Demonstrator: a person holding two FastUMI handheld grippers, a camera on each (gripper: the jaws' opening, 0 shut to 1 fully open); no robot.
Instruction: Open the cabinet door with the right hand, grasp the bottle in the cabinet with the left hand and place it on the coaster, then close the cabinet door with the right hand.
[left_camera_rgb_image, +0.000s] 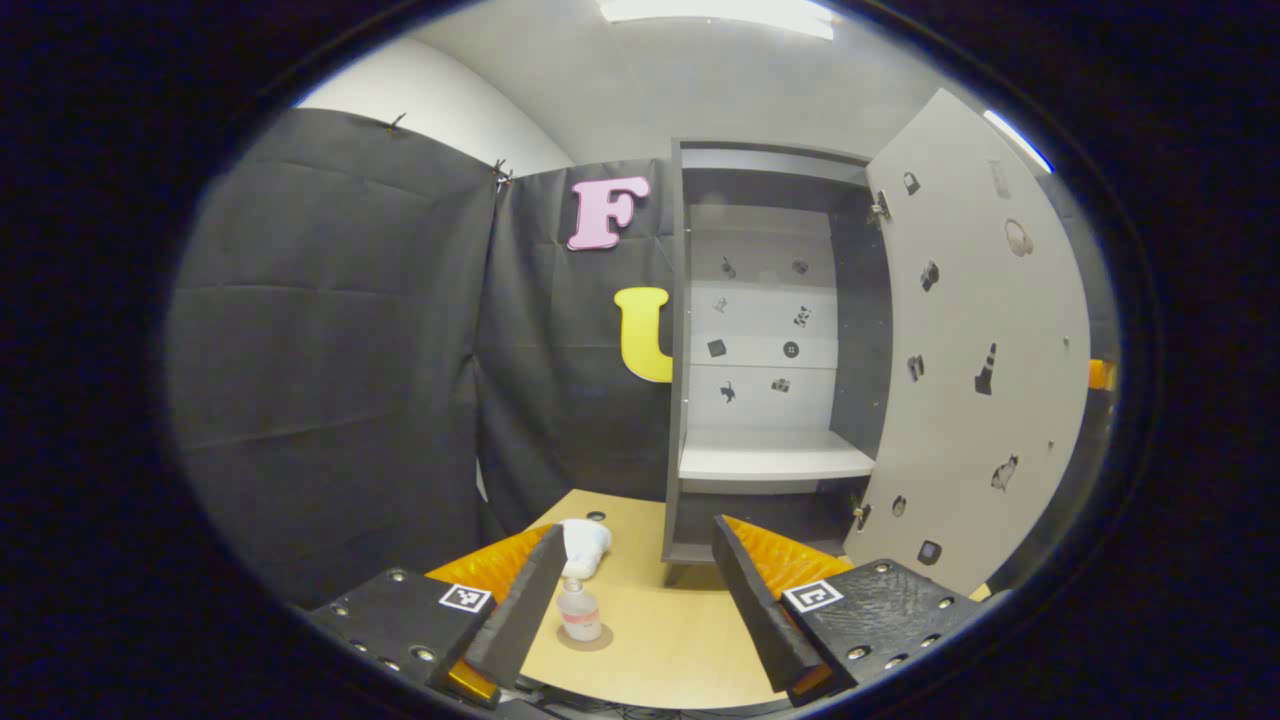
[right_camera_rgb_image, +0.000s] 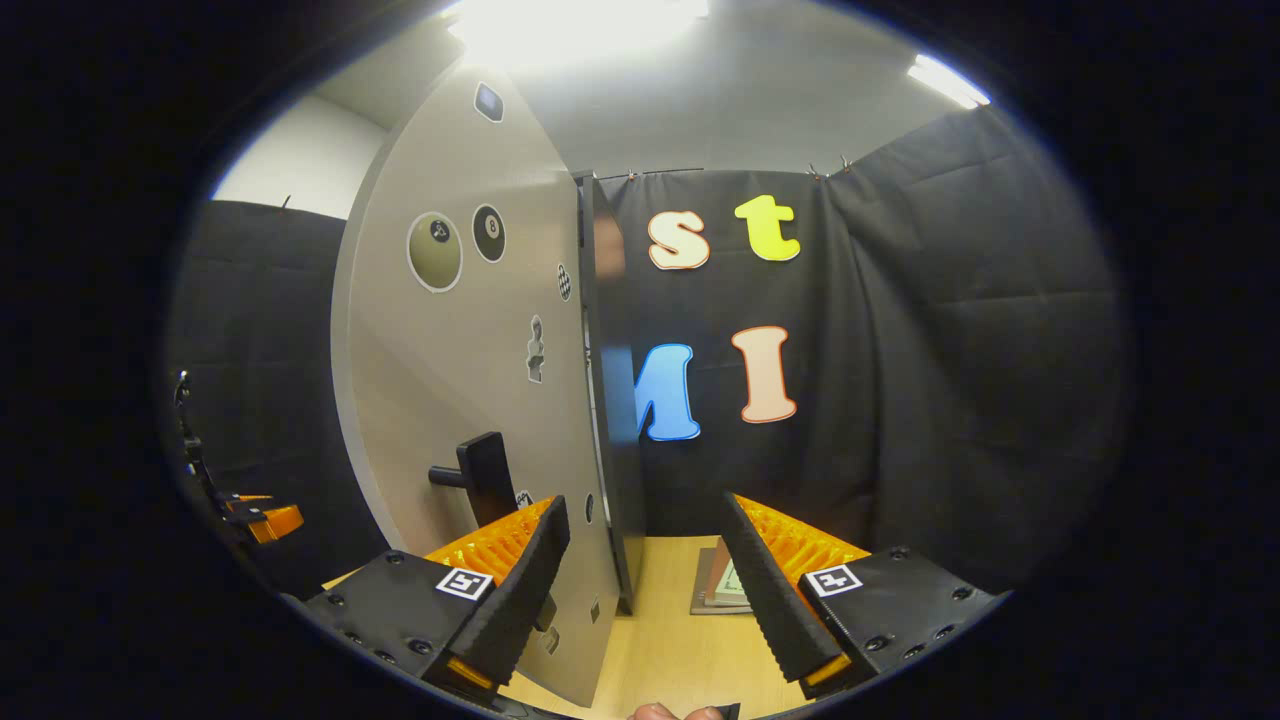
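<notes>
A small clear bottle (left_camera_rgb_image: 580, 612) with a pale label stands upright on a round brown coaster (left_camera_rgb_image: 600, 640) on the wooden table. My left gripper (left_camera_rgb_image: 640, 535) is open above it, and the bottle sits just beside the left finger without being gripped. Ahead, the grey cabinet (left_camera_rgb_image: 677, 400) has its door (left_camera_rgb_image: 980, 350) swung wide to the right, and its shelf (left_camera_rgb_image: 775, 460) is bare. In the right gripper view the door (right_camera_rgb_image: 470, 380) stands edge-on, with its black handle (right_camera_rgb_image: 485, 478) on the left face. My right gripper (right_camera_rgb_image: 645, 508) is open, and the door's edge runs down between its fingers.
A white crumpled object (left_camera_rgb_image: 585, 545) lies on the table (left_camera_rgb_image: 680, 640) behind the bottle. A flat stack like a book (right_camera_rgb_image: 722, 592) rests on the table beyond the right gripper. An orange part of the other gripper (right_camera_rgb_image: 262, 518) shows at far left. Fingertips of a hand (right_camera_rgb_image: 665, 712) peek in below.
</notes>
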